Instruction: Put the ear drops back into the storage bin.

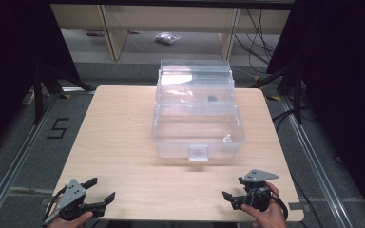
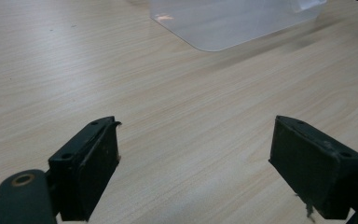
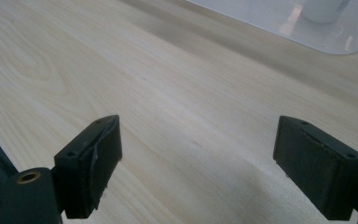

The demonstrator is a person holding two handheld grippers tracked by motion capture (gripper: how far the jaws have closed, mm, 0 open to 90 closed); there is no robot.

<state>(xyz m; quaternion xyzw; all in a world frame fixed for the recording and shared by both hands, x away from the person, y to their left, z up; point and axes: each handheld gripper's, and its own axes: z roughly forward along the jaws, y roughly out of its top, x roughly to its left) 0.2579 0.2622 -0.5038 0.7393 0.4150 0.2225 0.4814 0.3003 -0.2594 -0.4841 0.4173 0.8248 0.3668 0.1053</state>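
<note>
Flanking bare table (image 1: 123, 142) near its front edge, both grippers' fingers (image 2: 86, 175) spread wide.

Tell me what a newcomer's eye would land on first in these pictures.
First, the clear plastic box standing open at the middle of the wooden table, its tiers stepped back toward the far edge and a small dark item on an upper tier. Then the two black grippers at the near edge, the left gripper and the right gripper, both with jaws spread and holding nothing.
</note>
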